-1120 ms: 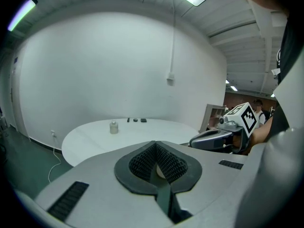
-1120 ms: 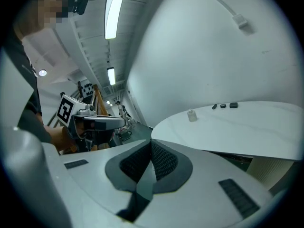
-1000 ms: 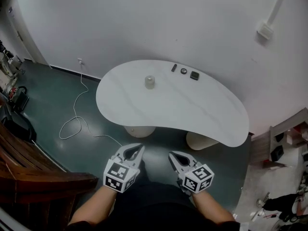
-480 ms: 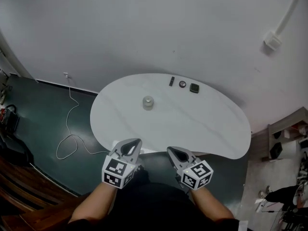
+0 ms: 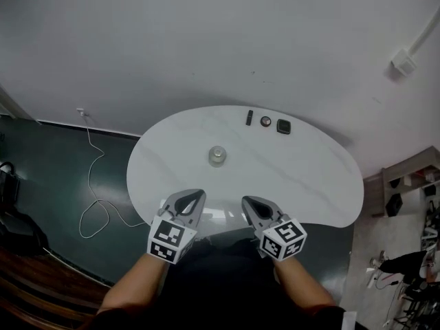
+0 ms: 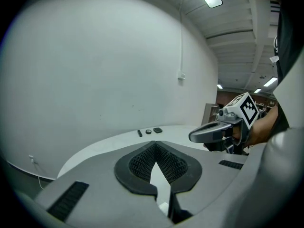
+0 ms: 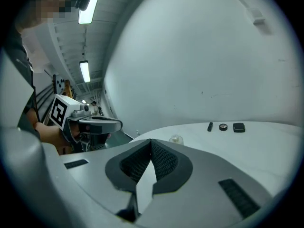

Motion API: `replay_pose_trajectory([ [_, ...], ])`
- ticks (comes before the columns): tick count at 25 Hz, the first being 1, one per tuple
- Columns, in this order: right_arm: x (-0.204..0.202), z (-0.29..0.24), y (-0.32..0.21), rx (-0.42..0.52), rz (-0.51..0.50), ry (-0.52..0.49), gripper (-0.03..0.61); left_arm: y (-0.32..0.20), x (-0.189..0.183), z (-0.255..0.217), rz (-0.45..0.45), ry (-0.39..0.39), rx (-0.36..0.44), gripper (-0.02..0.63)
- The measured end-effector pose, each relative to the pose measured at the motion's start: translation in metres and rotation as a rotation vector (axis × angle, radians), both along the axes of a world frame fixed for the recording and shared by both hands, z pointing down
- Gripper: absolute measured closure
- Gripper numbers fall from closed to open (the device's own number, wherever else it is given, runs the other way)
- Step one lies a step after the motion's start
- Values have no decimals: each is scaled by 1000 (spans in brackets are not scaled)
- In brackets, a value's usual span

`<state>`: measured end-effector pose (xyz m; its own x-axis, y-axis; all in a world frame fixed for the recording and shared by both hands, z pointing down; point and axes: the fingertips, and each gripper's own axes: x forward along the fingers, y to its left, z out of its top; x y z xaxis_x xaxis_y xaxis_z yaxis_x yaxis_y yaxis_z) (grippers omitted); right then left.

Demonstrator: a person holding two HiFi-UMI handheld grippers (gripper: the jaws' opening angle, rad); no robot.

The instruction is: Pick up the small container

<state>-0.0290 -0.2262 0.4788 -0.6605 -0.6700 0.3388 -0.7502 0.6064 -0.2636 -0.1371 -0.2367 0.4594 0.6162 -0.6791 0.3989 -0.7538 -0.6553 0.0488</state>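
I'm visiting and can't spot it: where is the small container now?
In the head view the small container stands alone on the white table, left of centre, nearer than the three small dark items by the far edge.

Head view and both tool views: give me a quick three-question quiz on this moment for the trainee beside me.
1. True or false: the small container stands on the white table, untouched by either tool.
2. How many small items lie in a row near the table's far edge? A) two B) three C) five
3. Fill in: the jaws of the left tool and the right tool are both ____, with nothing between them.

Key: 1 true; 2 B; 3 shut.
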Motion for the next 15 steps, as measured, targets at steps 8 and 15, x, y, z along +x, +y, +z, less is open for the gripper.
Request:
replay_pose_trajectory([
  [8,5,8,-28,-26,2,-10,584,-27,-4,16,-8,-13,-40,600],
  [15,7,5,-58,-25,-56,0,584,-47,5,26,-33,-52,-49,600],
])
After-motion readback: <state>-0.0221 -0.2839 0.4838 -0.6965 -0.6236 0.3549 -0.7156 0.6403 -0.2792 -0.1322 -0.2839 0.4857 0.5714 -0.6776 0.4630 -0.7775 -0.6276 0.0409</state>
